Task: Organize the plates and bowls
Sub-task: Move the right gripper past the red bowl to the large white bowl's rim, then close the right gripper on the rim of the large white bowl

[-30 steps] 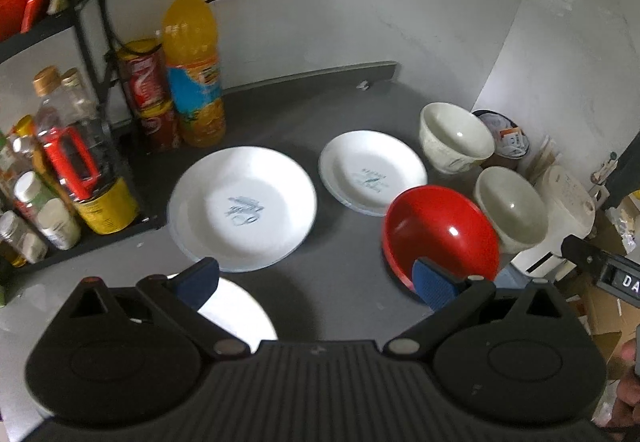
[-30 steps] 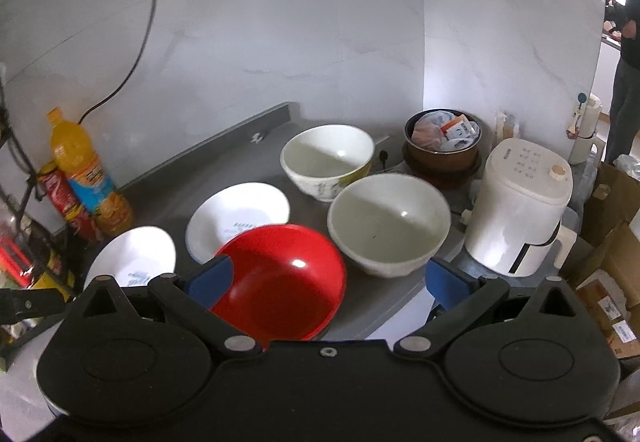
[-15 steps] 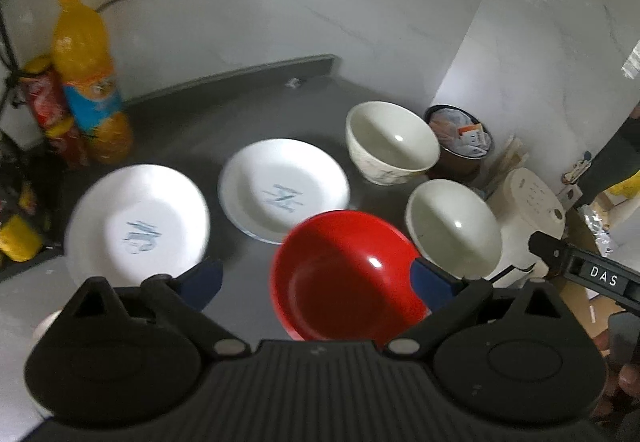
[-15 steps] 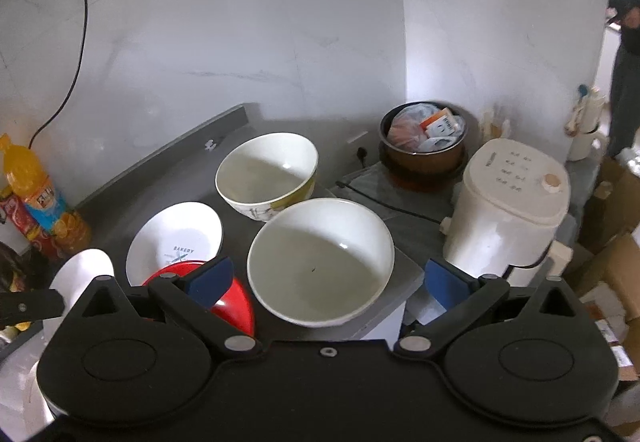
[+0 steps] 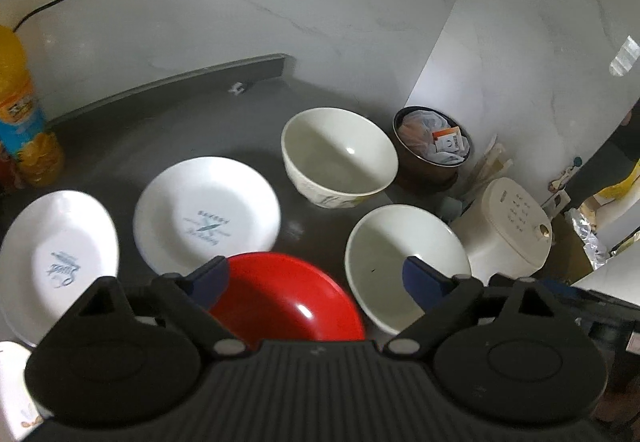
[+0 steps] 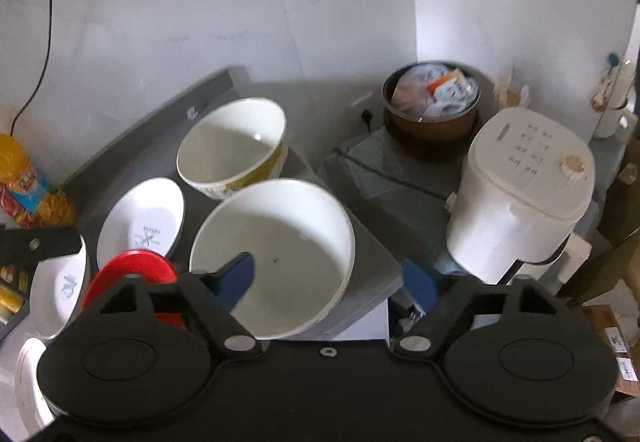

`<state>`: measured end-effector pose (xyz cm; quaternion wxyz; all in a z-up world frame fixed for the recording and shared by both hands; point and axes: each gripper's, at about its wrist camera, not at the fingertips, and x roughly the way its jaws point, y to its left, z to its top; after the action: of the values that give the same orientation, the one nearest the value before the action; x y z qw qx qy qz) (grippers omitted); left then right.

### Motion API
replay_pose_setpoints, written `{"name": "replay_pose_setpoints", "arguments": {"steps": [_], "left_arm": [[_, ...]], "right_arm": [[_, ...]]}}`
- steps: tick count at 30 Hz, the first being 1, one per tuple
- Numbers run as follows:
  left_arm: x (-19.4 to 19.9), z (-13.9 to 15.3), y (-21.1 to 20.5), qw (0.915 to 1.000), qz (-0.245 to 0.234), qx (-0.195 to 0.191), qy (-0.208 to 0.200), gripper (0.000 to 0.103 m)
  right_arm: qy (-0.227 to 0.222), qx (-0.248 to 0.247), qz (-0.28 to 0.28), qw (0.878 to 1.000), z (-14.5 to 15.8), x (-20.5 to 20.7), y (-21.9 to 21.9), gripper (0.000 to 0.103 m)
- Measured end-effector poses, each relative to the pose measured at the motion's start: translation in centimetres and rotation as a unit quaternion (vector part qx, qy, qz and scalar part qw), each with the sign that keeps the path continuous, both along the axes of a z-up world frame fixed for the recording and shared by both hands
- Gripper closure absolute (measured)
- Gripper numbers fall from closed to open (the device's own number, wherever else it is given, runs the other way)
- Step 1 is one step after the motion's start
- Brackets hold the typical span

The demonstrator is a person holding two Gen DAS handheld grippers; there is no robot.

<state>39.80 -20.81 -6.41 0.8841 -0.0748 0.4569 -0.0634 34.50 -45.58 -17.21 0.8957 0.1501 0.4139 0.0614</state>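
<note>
On the grey counter (image 5: 160, 121) a red bowl (image 5: 288, 298) lies right under my open left gripper (image 5: 316, 280). To its right is a wide white bowl (image 5: 400, 254), behind it a deeper white bowl (image 5: 340, 153). Two white plates (image 5: 206, 213) (image 5: 56, 258) lie to the left. In the right wrist view my right gripper (image 6: 332, 282) is open over the near rim of the wide white bowl (image 6: 276, 242), left finger above its inside, right finger past the counter edge. The deep bowl (image 6: 232, 149), a plate (image 6: 142, 222) and the red bowl (image 6: 128, 274) show to the left.
A white cooker (image 6: 524, 193) stands right of the counter, and a brown pot (image 6: 432, 101) with packets sits behind it. An orange drink bottle (image 5: 24, 109) is at the far left by the wall. The counter's edge (image 6: 376, 306) drops off just under my right gripper.
Both grippers have swung to the right. The left one went from the plates to above the red bowl. The right one went from the red bowl to the wide white bowl.
</note>
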Motion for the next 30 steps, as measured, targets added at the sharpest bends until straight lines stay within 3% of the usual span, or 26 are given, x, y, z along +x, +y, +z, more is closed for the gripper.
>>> {"name": "replay_pose_setpoints", "arguments": {"steps": [8,13,24,30], "left_arm": [[3.4,-2.2,-3.1,0.9991,-0.010,-0.002,0.040,0.045],[5.4,-4.4,-4.6,0.9973,-0.022,0.006,0.070,0.058],[8.4,-7.9,-6.2,0.9935,-0.014,0.024,0.111,0.069],[9.4,-9.9,-7.1,0.9912,-0.023,0.033,0.126,0.079]], "right_arm": [[0.029,0.014,0.018,0.999,-2.2,2.3,-0.8,0.032],[0.050,0.017,0.028,0.998,-3.4,3.7,-1.0,0.041],[0.091,0.032,0.032,0.995,-5.7,5.7,-1.2,0.062],[0.097,0.046,0.038,0.993,-6.7,6.3,-1.2,0.083]]}}
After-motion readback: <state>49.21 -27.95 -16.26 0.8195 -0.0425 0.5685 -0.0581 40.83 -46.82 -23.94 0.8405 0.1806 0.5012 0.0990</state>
